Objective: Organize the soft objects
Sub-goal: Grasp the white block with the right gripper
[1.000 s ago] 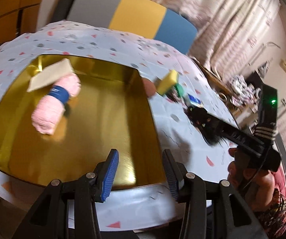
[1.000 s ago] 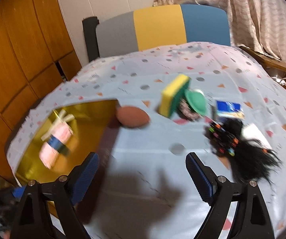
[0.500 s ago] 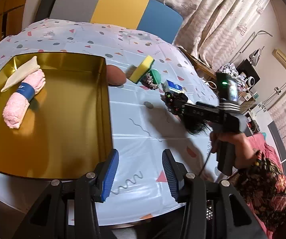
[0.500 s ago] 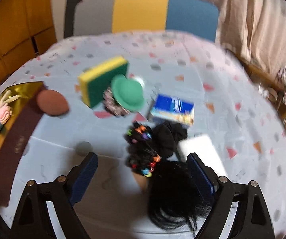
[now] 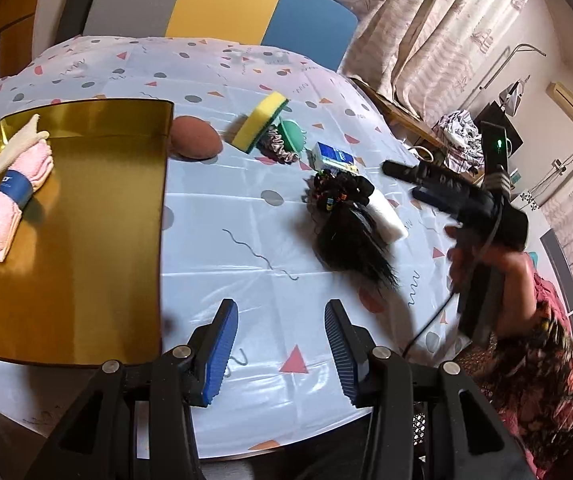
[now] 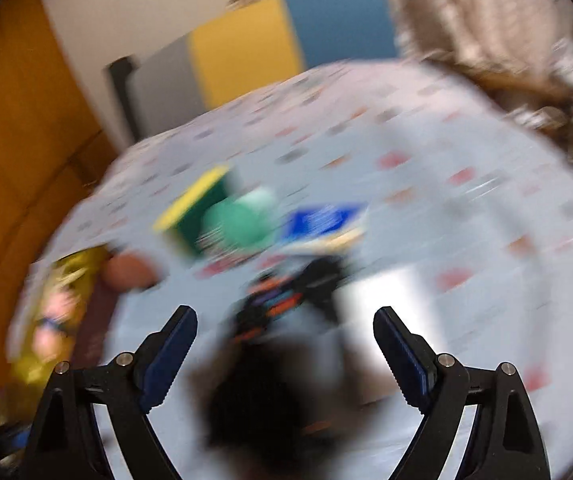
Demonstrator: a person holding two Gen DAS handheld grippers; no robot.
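Patterned tablecloth (image 5: 214, 68), gold tray (image 5: 86, 216), wig (image 5: 354, 236)

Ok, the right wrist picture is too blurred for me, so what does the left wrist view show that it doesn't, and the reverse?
Only the left wrist view: the right gripper in a hand, open and empty, plus the whole gold tray. Only the right wrist view: nothing extra that I can make out. Both: pink towel roll, yellow sponge, black hairpiece, blue packet.

Both grippers empty — left gripper (image 5: 280, 334) half-spread, right gripper (image 6: 285, 346) wide.
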